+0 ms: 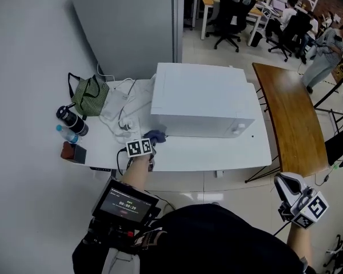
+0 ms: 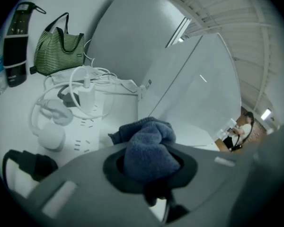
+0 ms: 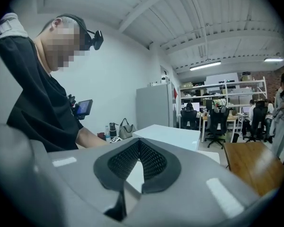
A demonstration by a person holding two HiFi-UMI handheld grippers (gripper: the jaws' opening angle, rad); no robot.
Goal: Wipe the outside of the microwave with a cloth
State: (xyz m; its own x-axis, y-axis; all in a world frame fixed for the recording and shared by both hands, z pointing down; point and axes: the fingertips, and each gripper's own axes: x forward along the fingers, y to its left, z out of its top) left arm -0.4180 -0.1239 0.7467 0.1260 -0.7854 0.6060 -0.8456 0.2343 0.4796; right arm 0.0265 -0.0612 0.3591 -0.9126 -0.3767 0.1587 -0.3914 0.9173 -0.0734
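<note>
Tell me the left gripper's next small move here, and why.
Probably press the cloth forward against the microwave's near face and sweep it to the right. The left gripper is shut on the bunched cloth, right by that face's lower left corner, so nearly the whole face lies to its right. The right gripper is shut and empty, away from the table.

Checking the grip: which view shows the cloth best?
The left gripper view: the blue cloth sits bunched in the shut left tongs. The head view shows only a small dark lump by the microwave; the right gripper view, none.
</note>
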